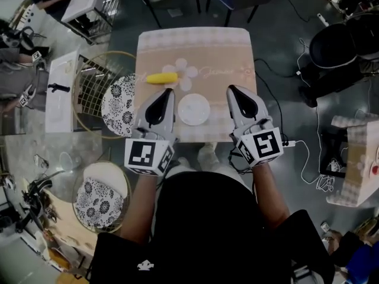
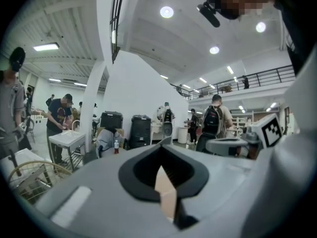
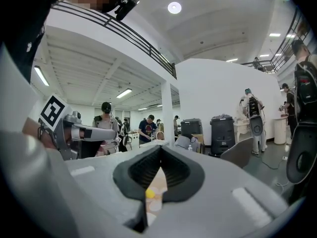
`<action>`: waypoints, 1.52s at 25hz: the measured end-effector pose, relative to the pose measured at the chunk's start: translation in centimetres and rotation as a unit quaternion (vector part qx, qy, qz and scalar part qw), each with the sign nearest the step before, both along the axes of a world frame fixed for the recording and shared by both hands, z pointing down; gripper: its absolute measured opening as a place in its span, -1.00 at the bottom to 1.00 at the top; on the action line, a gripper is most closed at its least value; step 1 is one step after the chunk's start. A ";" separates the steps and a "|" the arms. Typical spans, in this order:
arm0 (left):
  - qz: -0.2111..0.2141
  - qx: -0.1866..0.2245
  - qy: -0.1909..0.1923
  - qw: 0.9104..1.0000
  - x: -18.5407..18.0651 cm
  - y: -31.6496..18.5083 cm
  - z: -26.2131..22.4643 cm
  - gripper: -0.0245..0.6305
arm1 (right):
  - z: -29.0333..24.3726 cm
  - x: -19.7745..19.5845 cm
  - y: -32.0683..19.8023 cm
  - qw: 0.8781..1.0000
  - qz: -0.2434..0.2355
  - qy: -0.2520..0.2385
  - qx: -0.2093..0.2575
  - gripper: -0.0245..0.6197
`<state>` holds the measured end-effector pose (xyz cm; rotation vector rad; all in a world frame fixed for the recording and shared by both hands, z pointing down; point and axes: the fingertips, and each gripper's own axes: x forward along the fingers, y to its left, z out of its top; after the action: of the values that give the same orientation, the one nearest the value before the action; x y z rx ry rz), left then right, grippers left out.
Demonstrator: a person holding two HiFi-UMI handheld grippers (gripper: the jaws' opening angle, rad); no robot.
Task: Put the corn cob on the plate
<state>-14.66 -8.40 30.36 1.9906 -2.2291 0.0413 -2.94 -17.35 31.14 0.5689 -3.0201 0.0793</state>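
Observation:
A yellow corn cob (image 1: 161,78) lies on the left part of the small beige table (image 1: 225,52). A small white plate (image 1: 193,109) sits near the table's front edge, between my two grippers. My left gripper (image 1: 169,91) hovers just in front of the cob, jaws together and holding nothing. My right gripper (image 1: 231,89) hangs to the right of the plate, also shut and holding nothing. In the right gripper view, the corn cob (image 3: 149,194) shows as a yellow spot through the slit between the jaws. The left gripper view shows only its own shut jaws and the room beyond.
A round wire basket (image 1: 89,87) with a black-patterned plate (image 1: 118,105) stands left of the table, beside a white stand (image 1: 62,90). Another patterned plate (image 1: 100,203) lies lower left. Cables and black bags (image 1: 334,46) sit on the floor to the right. People stand in the background.

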 end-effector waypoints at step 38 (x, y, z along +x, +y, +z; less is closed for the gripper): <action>0.156 -0.164 -0.014 0.974 -12.5 -4.9 16.4 -0.53 | 6.8 -6.4 -2.0 0.988 0.129 0.063 -0.056 -0.92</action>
<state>-27.14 -13.28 46.74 2.1303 -1.7584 0.4448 -9.31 -19.40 37.93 0.9124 -2.7831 0.2153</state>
